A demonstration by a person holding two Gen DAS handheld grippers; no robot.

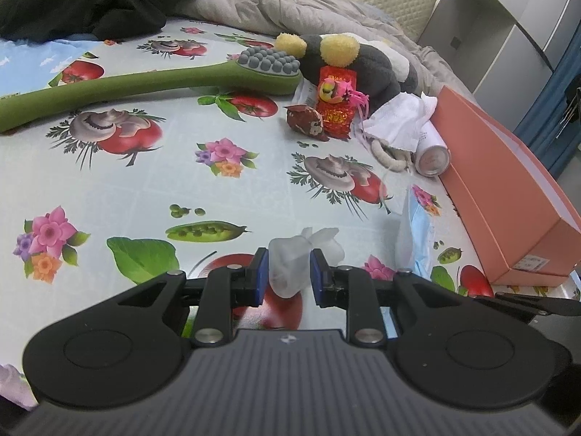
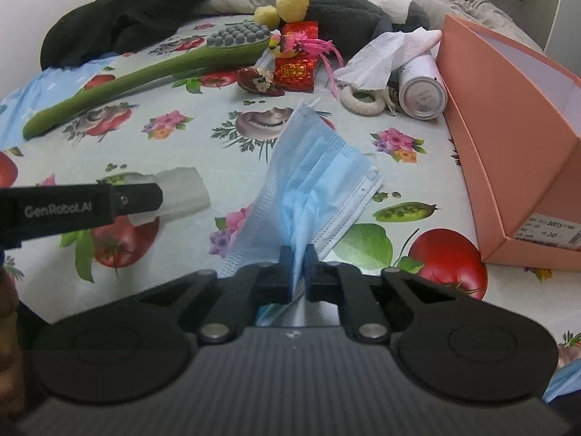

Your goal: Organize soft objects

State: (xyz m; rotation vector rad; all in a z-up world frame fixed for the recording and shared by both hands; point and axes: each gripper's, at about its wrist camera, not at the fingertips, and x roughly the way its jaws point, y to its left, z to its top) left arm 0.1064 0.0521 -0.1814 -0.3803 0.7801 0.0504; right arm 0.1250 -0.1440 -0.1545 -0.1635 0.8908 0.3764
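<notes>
The left gripper is tilting down over the bed, clamping a translucent wad. To its right, the right gripper is angling down too, pinching a blue mask beside the pink box.

Pleated non-woven face mask — thin, matt, glossy printed tablecloth, smooth matt cardboard box

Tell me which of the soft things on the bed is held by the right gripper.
The blue face mask: the right gripper is shut on its pleated edge. The translucent white piece sits in the left gripper, and the grey plush toy lies untouched.
</notes>
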